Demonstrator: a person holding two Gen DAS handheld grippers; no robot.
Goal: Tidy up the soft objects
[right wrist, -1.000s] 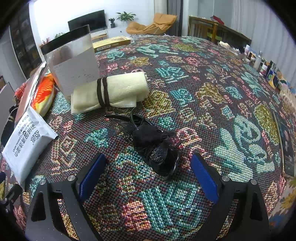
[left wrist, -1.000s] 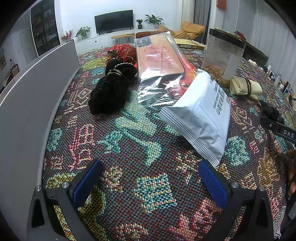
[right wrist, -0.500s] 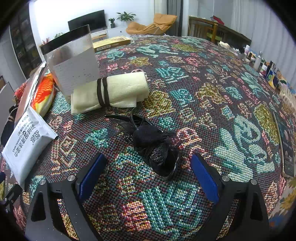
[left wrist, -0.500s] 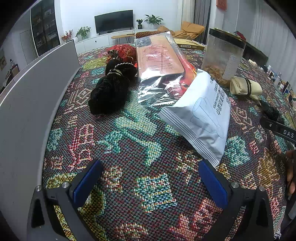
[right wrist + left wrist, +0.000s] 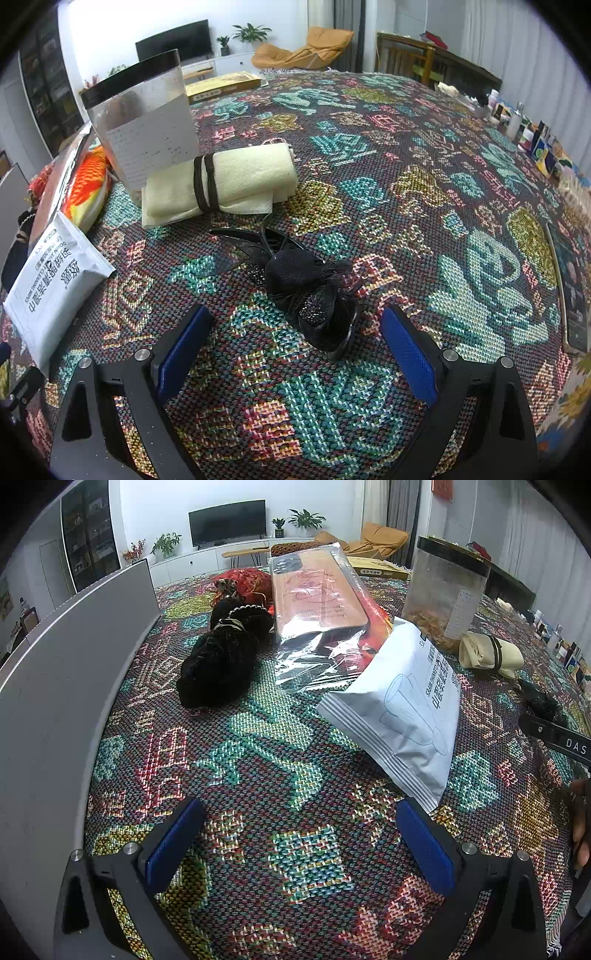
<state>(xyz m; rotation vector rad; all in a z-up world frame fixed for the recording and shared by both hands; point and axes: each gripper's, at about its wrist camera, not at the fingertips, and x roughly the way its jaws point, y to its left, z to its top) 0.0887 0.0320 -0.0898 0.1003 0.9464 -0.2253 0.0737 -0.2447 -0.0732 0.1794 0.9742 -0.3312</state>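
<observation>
My right gripper (image 5: 295, 356) is open and empty, just above the patterned cloth. A black beaded hair accessory (image 5: 306, 291) lies between and just beyond its blue pads. A rolled cream cloth tied with a dark band (image 5: 225, 181) lies farther back. My left gripper (image 5: 299, 843) is open and empty over bare cloth. Beyond it lie a white soft pack (image 5: 406, 705), a clear-wrapped red package (image 5: 321, 613) and a black fuzzy bundle (image 5: 218, 664). The cream roll (image 5: 491, 655) and the black accessory (image 5: 541, 701) show at the right.
A clear canister with a black lid (image 5: 144, 118) stands behind the cream roll. A grey panel (image 5: 55, 686) runs along the left of the table. A red mesh bag (image 5: 243, 583) and a flat yellow box (image 5: 225, 85) lie far back. Small bottles (image 5: 517, 118) line the right edge.
The right gripper has edged slightly forward toward the black hair accessory. The left gripper has not moved.
</observation>
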